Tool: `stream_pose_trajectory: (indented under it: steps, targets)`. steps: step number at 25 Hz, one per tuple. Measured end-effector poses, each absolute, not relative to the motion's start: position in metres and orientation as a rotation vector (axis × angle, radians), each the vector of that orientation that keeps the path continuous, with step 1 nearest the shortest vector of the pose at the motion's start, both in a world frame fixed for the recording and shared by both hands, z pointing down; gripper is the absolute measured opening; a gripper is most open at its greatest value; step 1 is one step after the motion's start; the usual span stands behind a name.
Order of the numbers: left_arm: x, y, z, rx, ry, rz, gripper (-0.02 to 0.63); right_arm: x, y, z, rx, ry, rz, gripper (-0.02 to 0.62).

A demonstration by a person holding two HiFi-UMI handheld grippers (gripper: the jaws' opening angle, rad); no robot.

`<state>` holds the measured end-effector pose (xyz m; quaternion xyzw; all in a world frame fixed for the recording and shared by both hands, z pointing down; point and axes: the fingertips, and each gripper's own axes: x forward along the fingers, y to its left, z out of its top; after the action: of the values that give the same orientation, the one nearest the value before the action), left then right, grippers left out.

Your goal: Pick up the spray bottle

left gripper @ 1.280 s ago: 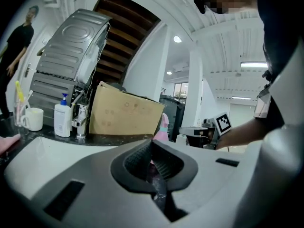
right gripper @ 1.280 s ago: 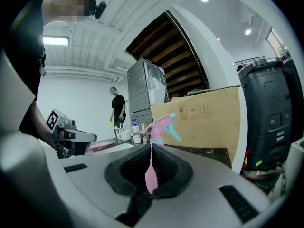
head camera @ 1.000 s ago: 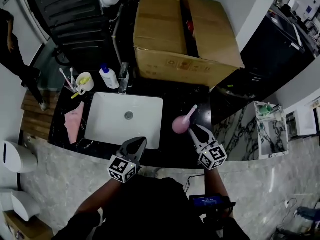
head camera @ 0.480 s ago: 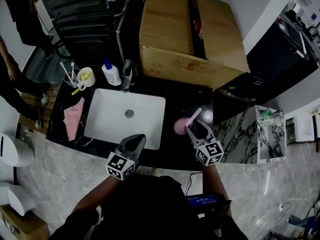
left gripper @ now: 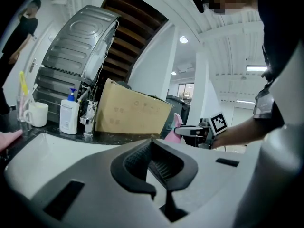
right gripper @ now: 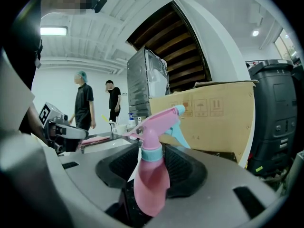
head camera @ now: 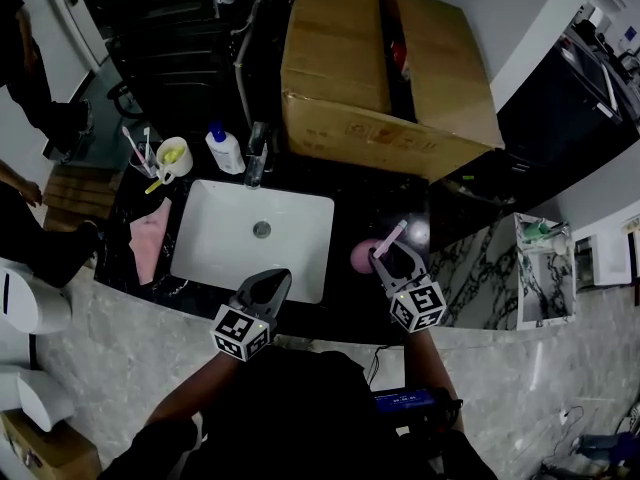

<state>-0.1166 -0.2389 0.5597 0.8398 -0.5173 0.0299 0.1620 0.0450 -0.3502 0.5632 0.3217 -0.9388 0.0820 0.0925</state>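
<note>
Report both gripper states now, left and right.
Left gripper: closed, empty.
Right gripper: open, jaws either side of the pink spray bottle, no squeeze visible yet.

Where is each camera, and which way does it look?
Head view: on the person's head, looking steeply down at the sink; left gripper, right gripper and forearms show.
Left gripper view: on the left gripper, looking over the sink toward the cardboard box; its tongs show.
Right gripper view: on the right gripper, facing the spray bottle between its tongs.
Shared: both gripper views show the box and the other gripper.
</note>
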Motion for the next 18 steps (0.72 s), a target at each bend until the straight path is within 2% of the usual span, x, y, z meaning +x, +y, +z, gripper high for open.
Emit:
stream_pose_trajectory:
  steps: [5, 18]
  targets:
    - [-0.119, -0.240, 0.560, 2.402, -1.458, 0.086, 0.008, 0.047, -0.350, 0.559, 0.987, -2.787, 0.224, 0.161]
    - [-0.128, -0.239, 0.559, 2.443, -1.385, 0.081, 0.008, 0.053, -0.340, 0.556, 1.103, -2.736, 0.227, 0.147]
